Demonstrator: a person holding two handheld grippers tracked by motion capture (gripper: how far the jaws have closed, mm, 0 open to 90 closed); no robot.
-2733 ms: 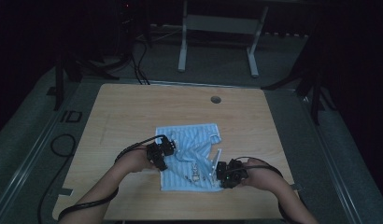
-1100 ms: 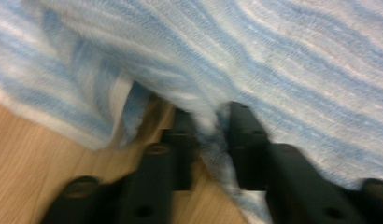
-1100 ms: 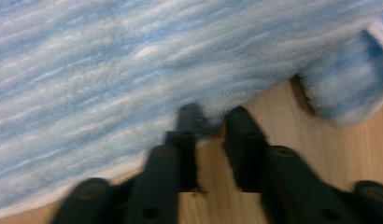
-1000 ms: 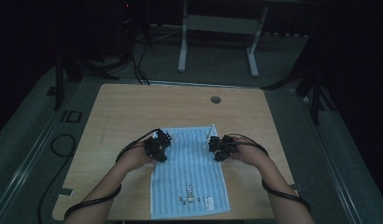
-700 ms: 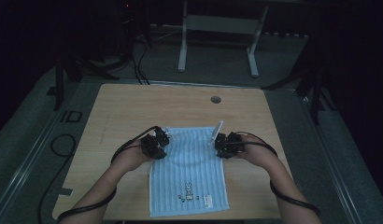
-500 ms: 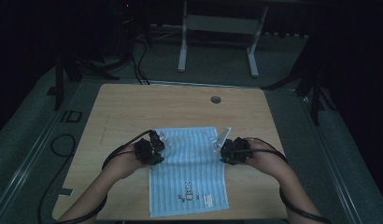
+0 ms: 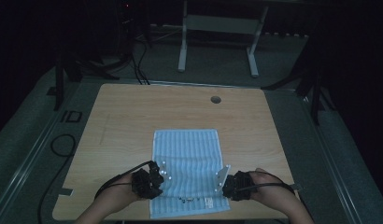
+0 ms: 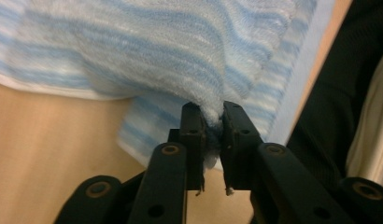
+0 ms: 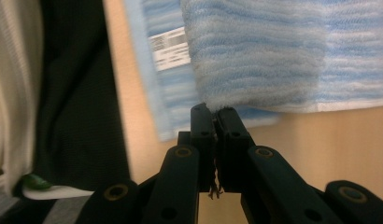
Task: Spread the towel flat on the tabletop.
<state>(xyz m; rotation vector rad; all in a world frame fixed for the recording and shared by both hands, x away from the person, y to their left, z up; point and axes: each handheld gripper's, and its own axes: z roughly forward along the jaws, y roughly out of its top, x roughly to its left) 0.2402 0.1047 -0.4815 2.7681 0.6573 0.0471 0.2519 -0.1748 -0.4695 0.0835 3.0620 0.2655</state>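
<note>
Towel on wooden table, dim room, probably carpeted; left gripper, right gripper both pinching towel

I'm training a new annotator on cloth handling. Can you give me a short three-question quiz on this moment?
1. True or false: the left gripper has its jaws shut on the striped towel.
2. Which side of the towel's near end does the right gripper hold? A) the person's right B) the person's left C) neither
3. Fill in: the towel's printed label lies near the table's ____ edge.

Key: 1 true; 2 A; 3 near (the person's side).
</note>
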